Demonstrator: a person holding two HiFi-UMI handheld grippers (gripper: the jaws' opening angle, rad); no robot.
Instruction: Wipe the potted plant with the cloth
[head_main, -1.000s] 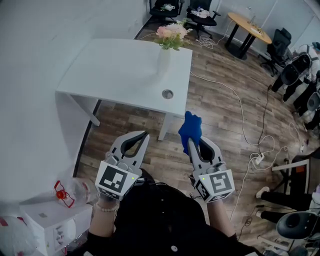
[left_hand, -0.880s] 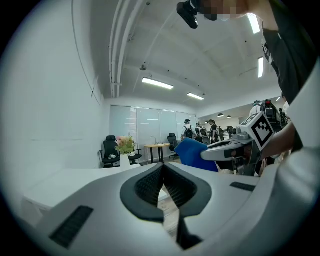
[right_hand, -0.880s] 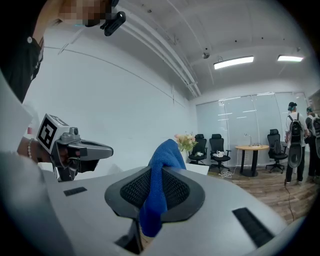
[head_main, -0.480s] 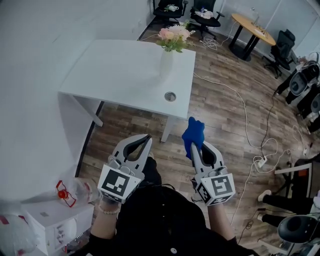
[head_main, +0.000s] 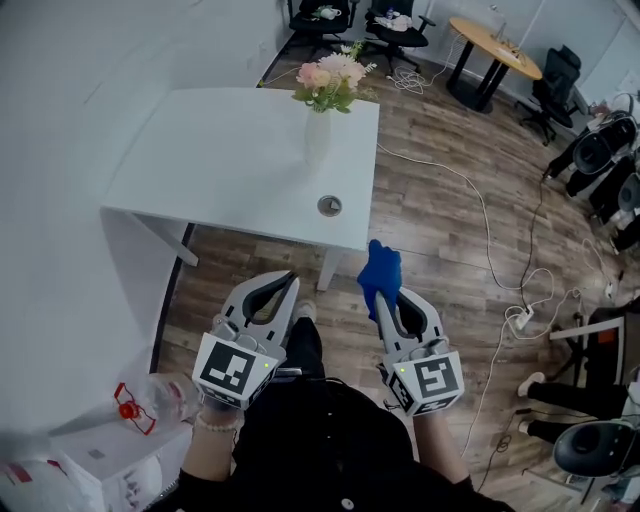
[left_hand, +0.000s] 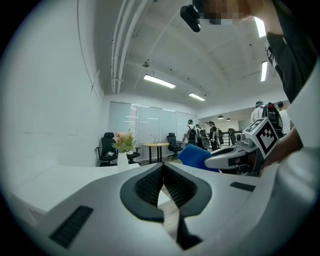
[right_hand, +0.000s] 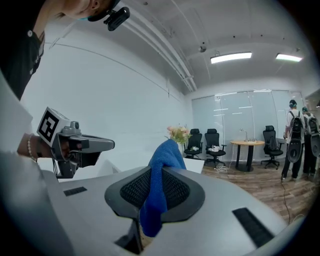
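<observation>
The potted plant (head_main: 319, 120), a slim white vase of pink flowers, is standing on the white tabletop (head_main: 200, 150), toward the tabletop's far right corner and just beyond its round cable hole (head_main: 329, 206). Both tools are hovering off the tabletop's near edge, over the wooden floor (head_main: 440, 210), well apart from the plant. The right tool (head_main: 384, 294) is clamping a blue cloth (head_main: 380, 265), jaws pressed onto fabric that is poking past the tips and hanging beneath. The left tool (head_main: 291, 274) is fully closed on nothing. The cloth is looking soft and limp, likely draping easily over leaves. The tall narrow vase is looking tippy and the petals fragile, so steadying the vase low on its body while dabbing lightly seems wise
</observation>
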